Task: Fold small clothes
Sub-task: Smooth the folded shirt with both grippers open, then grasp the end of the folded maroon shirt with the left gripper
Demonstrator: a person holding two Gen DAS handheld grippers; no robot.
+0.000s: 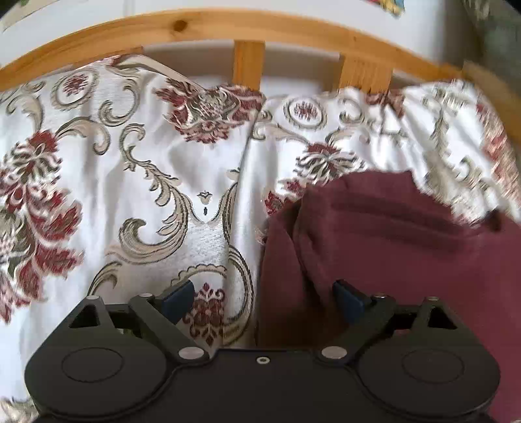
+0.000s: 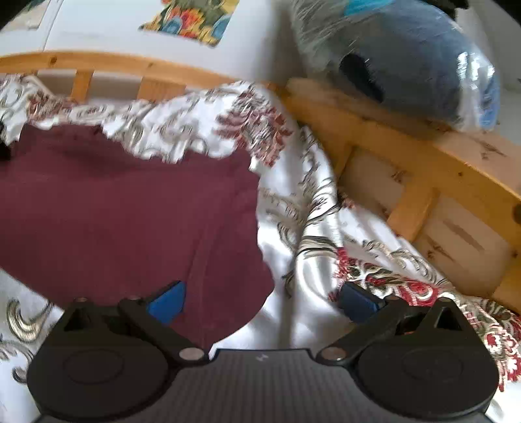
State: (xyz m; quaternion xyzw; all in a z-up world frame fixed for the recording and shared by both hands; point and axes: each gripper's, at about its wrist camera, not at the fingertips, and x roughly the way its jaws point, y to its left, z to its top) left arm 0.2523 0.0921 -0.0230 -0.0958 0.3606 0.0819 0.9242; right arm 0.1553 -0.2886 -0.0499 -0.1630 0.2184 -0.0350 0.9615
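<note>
A maroon garment (image 1: 390, 240) lies on a white bedspread with red and gold flowers (image 1: 114, 169). In the left wrist view its left edge runs up between the blue pads; my left gripper (image 1: 263, 297) stands open over that edge, nothing pinched. In the right wrist view the same garment (image 2: 123, 211) fills the left half, its lower right corner lying between the fingers. My right gripper (image 2: 263, 302) is open wide above that corner and the bedspread (image 2: 302, 286), gripping nothing.
A pine bed rail with slats (image 1: 247, 65) curves behind the bedspread. In the right wrist view the wooden frame (image 2: 423, 166) runs down the right side, with a plastic-wrapped dark blue bundle (image 2: 416, 61) resting on it. A white wall with a colourful picture (image 2: 192, 19) stands behind.
</note>
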